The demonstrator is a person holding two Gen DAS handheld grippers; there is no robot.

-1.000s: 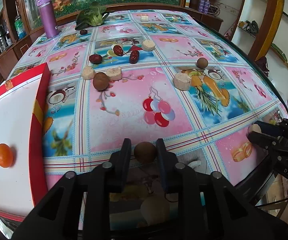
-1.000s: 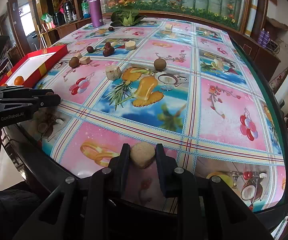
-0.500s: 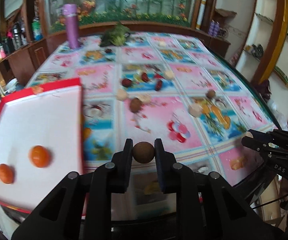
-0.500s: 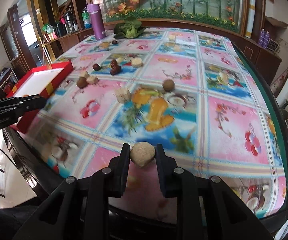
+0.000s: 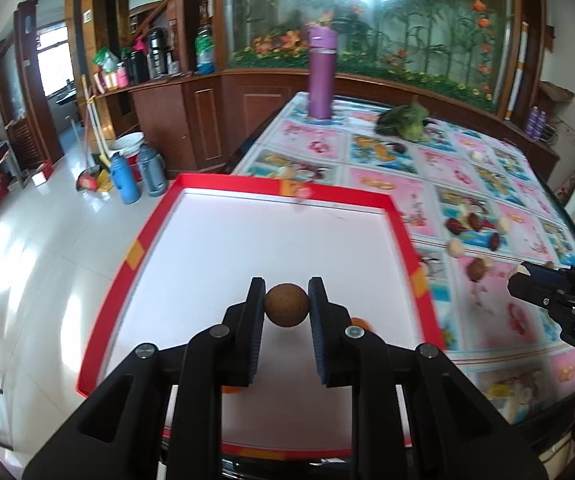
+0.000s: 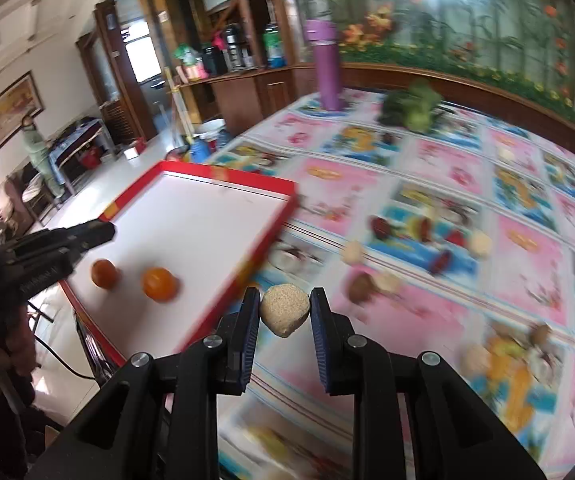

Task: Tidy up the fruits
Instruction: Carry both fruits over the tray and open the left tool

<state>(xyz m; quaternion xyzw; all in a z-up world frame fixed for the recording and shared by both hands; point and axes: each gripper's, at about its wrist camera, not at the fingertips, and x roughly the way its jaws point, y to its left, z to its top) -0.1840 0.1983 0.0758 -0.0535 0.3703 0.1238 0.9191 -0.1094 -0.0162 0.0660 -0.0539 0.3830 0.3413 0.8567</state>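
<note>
While motion blur is smearing the fruits scattered over the patterned worktop, the two oranges are showing only as slivers behind the left gripper in its own view; the right wrist view is showing both oranges lying in the red-rimmed white tray. The left jaws are clenching a round brown fruit between their tips, above the tray floor. The right gripper is gripping a pale rough lump at its tips, hanging over the worktop just beside the tray's near edge.
</note>
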